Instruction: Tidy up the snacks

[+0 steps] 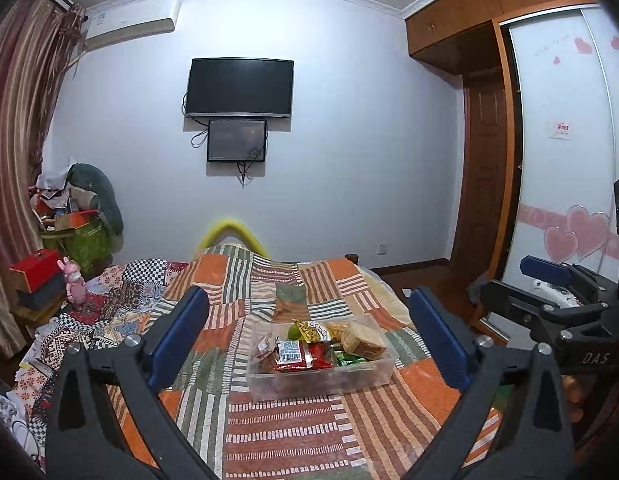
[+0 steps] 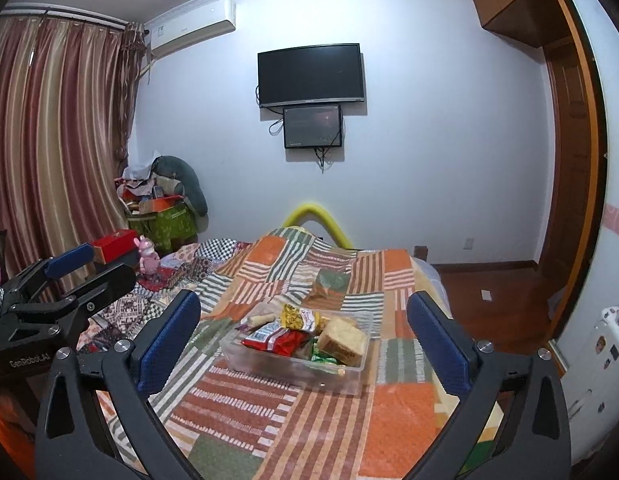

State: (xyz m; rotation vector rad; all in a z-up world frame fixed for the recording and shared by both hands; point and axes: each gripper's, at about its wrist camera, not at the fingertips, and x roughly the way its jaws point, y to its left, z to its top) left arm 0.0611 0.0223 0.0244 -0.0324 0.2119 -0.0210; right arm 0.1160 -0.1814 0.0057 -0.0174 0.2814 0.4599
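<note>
both grippers hang nearest the lens, left gripper (image 1: pixel 307 330) and right gripper (image 2: pixel 303 338), jaws spread wide w/ nothing between the blue pads, held back from and above the work. ahead of both sits the clear plastic box (image 1: pixel 265 380) on the patchwork quilt (image 1: pixel 277 432), mid-bed, well apart from either set of fingers. snacks are piled inside: red packet (image 1: pixel 305 358), yellow packet (image 1: pixel 309 330), green wrapper (image 1: pixel 349 358), tan cracker block (image 1: pixel 363 340). nothing loose shows on the quilt beside it, so i'd judge the sorting about done and the hands pulled clear for that reason. farther out: pink toy (image 1: pixel 75 284), red box (image 1: pixel 35 268), tv (image 1: pixel 239 86) on the wall.
</note>
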